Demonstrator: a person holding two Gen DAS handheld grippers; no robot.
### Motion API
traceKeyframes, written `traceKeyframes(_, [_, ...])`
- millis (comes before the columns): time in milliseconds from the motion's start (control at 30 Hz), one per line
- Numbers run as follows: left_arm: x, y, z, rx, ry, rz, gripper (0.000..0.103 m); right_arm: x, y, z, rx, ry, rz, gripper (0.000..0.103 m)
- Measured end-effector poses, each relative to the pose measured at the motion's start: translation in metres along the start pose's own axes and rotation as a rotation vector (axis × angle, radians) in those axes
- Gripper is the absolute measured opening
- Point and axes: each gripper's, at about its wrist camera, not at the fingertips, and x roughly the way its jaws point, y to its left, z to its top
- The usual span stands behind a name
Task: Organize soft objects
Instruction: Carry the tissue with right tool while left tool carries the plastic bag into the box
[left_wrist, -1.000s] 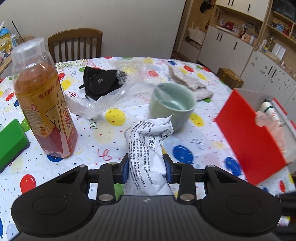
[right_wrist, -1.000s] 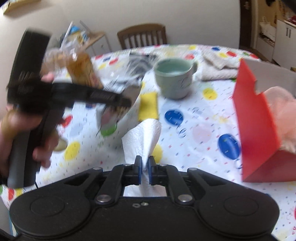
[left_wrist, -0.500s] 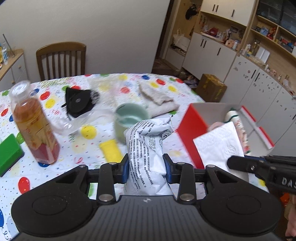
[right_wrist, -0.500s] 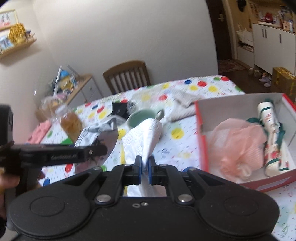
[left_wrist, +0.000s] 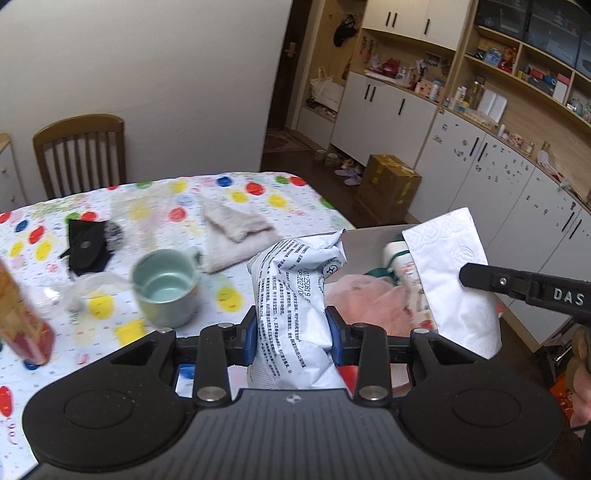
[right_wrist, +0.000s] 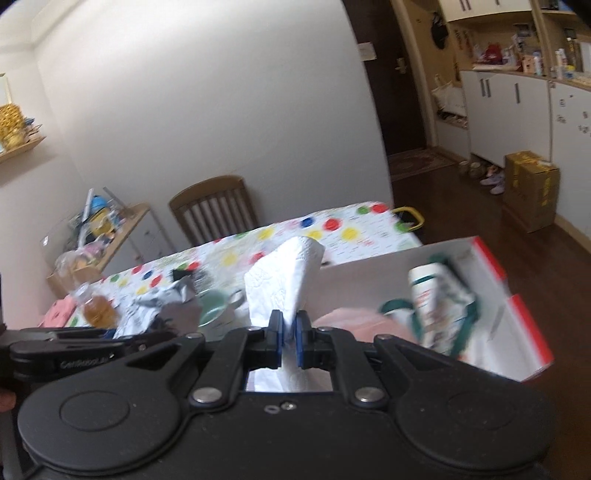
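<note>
Spanning a polka-dot tablecloth (left_wrist: 236, 295) by white cabinets (left_wrist: 480, 177), left gripper (left_wrist: 291, 332) clamping pouch (left_wrist: 295, 295), right gripper (right_wrist: 290, 339) tissue (right_wrist: 284, 280).

My table (left_wrist: 258, 206) filled the frame's left half; on its dotted cloth lay a green mug (left_wrist: 166, 288), grey towel (left_wrist: 236, 225), black pouch (left_wrist: 88, 247) and bottle (left_wrist: 22, 317).
</note>
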Motion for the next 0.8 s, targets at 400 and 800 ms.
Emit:
traceKeyframes(400, [0.054, -0.079, 0.011, 0.080, 0.048, -0.013, 0.036, 0.004, -0.090, 0.013, 0.015, 0.013, -0.096, 0.007])
traceKeyframes(800, [0.112, -0.117, 0.036, 0.162, 0.099, 0.022, 0.036, 0.042, -0.141, 0.010, 0.008, 0.098, -0.152, 0.007])
